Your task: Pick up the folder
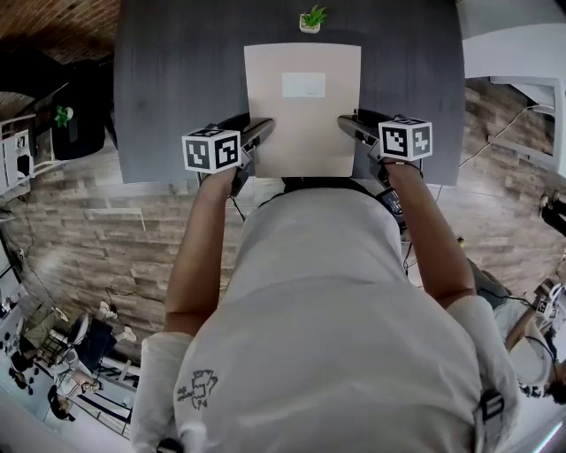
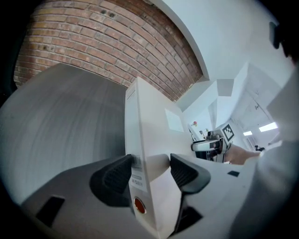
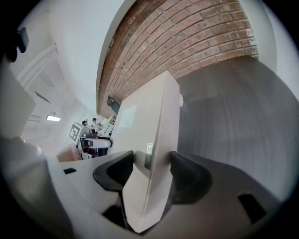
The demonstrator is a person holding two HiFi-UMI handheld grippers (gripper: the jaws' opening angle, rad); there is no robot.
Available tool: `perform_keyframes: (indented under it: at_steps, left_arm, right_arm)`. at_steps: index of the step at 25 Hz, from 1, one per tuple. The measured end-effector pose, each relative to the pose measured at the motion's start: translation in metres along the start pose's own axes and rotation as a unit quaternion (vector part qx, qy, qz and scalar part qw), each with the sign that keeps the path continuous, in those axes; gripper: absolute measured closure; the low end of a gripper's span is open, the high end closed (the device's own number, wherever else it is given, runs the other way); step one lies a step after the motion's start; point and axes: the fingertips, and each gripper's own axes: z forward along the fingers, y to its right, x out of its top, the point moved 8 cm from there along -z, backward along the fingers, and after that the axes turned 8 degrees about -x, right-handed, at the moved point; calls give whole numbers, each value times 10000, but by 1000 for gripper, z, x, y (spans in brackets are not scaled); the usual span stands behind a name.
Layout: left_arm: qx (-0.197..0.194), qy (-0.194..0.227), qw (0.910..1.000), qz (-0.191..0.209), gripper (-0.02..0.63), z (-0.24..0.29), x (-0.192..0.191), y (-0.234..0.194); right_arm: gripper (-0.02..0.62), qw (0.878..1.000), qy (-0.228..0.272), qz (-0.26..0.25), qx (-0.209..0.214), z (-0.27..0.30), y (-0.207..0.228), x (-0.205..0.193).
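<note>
A beige folder (image 1: 301, 115) with a white label hangs flat above the dark grey table (image 1: 177, 88), held by its two side edges near the person. My left gripper (image 1: 256, 133) grips the left edge and my right gripper (image 1: 349, 126) the right edge. In the left gripper view the folder (image 2: 149, 121) stands edge-on between the jaws of the left gripper (image 2: 149, 170), both pads against it. The right gripper view shows the same: the folder (image 3: 149, 116) is clamped in the right gripper (image 3: 150, 169). Each gripper view shows the opposite gripper beyond the folder.
A small potted plant (image 1: 311, 19) sits at the table's far edge, just beyond the folder. White furniture (image 1: 522, 53) stands to the right of the table. A brick wall (image 2: 107, 42) rises behind the table. Wooden floor surrounds the person.
</note>
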Motion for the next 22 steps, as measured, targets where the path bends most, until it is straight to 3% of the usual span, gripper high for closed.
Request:
perform_keyframes:
  at_steps: [9, 22]
  left_arm:
    - [56, 343, 9977, 585, 331, -32, 15, 36]
    - [-4, 707, 9926, 987, 331, -57, 18, 72]
  right_arm:
    - [345, 9982, 515, -317, 7, -35, -31, 8]
    - [348, 9920, 1125, -569, -112, -78, -58, 9]
